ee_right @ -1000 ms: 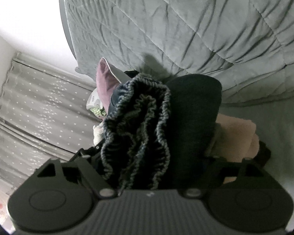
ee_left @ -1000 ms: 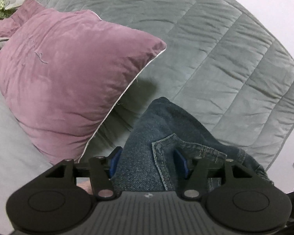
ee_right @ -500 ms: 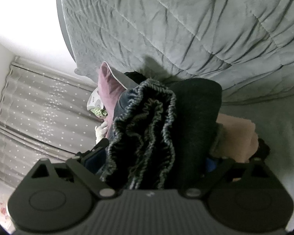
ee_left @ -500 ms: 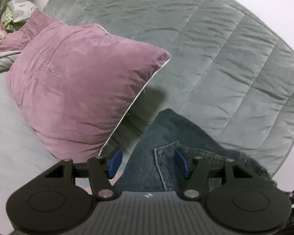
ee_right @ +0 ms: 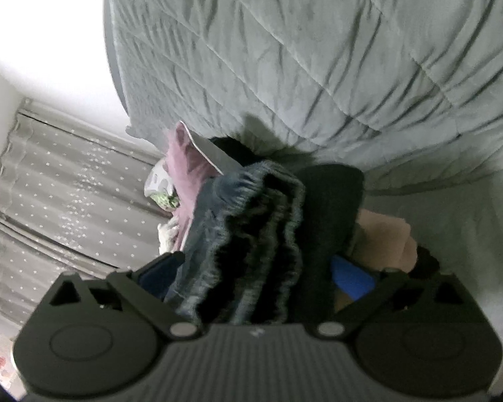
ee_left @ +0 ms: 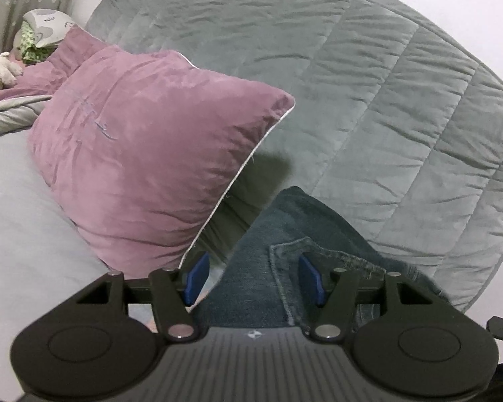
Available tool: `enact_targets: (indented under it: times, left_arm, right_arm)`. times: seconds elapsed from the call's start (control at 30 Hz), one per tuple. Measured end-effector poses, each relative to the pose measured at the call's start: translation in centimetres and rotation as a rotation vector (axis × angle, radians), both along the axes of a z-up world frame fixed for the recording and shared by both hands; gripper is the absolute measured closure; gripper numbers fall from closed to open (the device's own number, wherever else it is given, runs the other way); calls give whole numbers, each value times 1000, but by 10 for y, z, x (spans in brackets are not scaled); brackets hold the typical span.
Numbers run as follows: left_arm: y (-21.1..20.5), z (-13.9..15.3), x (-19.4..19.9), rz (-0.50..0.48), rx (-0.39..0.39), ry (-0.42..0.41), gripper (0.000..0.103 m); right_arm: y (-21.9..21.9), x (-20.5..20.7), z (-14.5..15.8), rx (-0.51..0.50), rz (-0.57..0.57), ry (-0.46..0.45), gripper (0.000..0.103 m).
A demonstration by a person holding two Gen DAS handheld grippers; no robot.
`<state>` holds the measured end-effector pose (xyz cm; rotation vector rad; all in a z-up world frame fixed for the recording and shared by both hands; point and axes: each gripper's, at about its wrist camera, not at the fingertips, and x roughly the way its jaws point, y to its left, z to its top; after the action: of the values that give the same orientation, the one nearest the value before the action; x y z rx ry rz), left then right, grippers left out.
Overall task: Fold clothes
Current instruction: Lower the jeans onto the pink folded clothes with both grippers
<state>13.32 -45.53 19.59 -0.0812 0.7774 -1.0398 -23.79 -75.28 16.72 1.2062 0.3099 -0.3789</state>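
Against the grey quilt (ee_left: 369, 77), beside the pink pillow (ee_left: 151, 167), we find the folded jeans (ee_left: 285, 244) resting on the bed. We note the left claw (ee_left: 253, 276) spread apart astride the denim, and the right claw (ee_right: 255, 278) spread wide around the gathered waistband (ee_right: 251, 234). We judge a release or placement step; the next move calls for clean withdrawal without dragging folds.
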Motion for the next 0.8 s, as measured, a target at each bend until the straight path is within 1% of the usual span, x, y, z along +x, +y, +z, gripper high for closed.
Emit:
enact_targets:
  times: [0.13, 0.2, 0.27, 0.4, 0.5, 0.67, 0.73, 0.8]
  left_arm:
    - [3, 3, -3, 6, -4, 9, 43]
    - [2, 2, -6, 1, 2, 7, 39]
    - [-1, 0, -10, -5, 10, -2, 38]
    - [-9, -6, -19, 9, 48, -58, 35]
    - [-12, -9, -18, 10, 56, -61, 34]
    - [-6, -14, -10, 4, 37, -16, 29]
    - [-4, -16, -8, 0, 31, -4, 28]
    - [-3, -17, -7, -3, 29, 3, 26]
  right_arm:
    - [2, -5, 9, -26, -2, -8, 1]
    - [3, -5, 11, -36, 2, -7, 1]
    - [4, -4, 12, -54, 2, 0, 1]
    - [1, 1, 5, -72, 15, 13, 1]
    - [0, 3, -1, -95, 25, 27, 1]
    - [0, -12, 5, -148, -12, 5, 0]
    - [-3, -19, 5, -164, -36, 17, 0]
    - [-10, -22, -10, -112, -44, 31, 0]
